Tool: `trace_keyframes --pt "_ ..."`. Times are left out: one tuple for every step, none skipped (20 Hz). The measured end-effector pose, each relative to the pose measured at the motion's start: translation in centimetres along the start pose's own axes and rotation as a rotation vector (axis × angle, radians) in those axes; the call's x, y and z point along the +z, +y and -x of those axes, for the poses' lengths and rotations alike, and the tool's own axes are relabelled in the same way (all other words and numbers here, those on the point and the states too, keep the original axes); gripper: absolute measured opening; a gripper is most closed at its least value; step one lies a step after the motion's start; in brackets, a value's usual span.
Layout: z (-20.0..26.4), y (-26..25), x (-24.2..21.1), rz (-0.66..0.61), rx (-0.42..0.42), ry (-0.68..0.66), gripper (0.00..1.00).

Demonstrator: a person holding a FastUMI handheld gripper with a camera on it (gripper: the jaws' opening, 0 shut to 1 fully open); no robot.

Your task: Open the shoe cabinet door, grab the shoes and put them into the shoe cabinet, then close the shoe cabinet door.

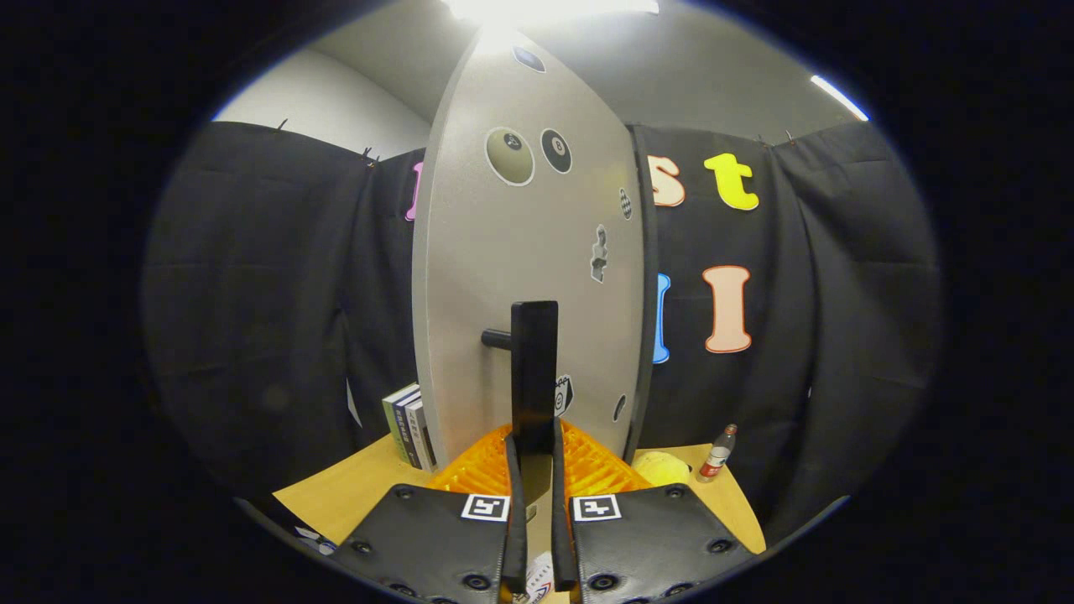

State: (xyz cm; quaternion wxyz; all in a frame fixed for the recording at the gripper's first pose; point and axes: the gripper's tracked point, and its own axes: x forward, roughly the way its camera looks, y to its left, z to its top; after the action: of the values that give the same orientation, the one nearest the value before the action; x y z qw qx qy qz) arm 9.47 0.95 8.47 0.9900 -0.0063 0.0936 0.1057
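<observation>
My tongs (537, 478) are clamped on the black vertical bar handle (534, 377) of the grey speckled cabinet door (529, 277), upright dead ahead. Rigid, likely light; grip mid-bar.

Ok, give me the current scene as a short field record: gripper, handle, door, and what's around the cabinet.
gripper: gripper fingers closed on either side of the black door handle, both pressing on it
handle: black door handle, upright bar standing off the door on a short post
door: grey shoe cabinet door with round stickers, seen at an angle; how far open I cannot tell
below door: orange ribbed part just beyond the fingers
left of door: books standing on the wooden table
right of door: yellow object, then a bottle
</observation>
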Motion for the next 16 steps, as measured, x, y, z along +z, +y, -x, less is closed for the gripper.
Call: trace_keyframes --pt "0.4 -1.0 0.0 0.004 -0.02 -0.001 0.13" --pt "0.9 -2.1 -0.1 0.005 -0.04 -0.004 0.13" --pt "1.2 -3.2 -0.1 0.003 -0.059 -0.007 0.13" --pt "1.4 -4.1 -0.3 0.001 -0.078 -0.011 0.13" --pt "1.6 -4.9 -0.3 0.006 -0.096 -0.013 0.13" --pt "1.7 -5.7 -0.4 0.015 -0.116 -0.016 0.13" --pt "1.8 -6.5 -0.5 0.023 -0.137 -0.019 0.13" --pt "1.9 -7.5 -0.5 0.031 -0.158 -0.023 0.13" --pt "2.0 -8.3 -0.5 0.039 -0.181 -0.027 0.13" --pt "2.1 -9.2 -0.6 0.045 -0.203 -0.031 0.13" --pt "2.2 -9.9 -0.7 0.05 -0.23 -0.034 0.1" --pt "2.4 -10.7 -0.6 0.05 -0.245 -0.042 0.08" --pt "2.5 -11.2 -0.7 0.023 -0.244 -0.044 0.06" --pt "2.6 -11.6 -1.0 -0.015 -0.251 -0.045 0.06" --pt "3.2 -12.5 -1.0 -0.03 -0.279 -0.052 0.06" --pt "3.7 -13.5 -1.3 -0.032 -0.307 -0.053 0.08"
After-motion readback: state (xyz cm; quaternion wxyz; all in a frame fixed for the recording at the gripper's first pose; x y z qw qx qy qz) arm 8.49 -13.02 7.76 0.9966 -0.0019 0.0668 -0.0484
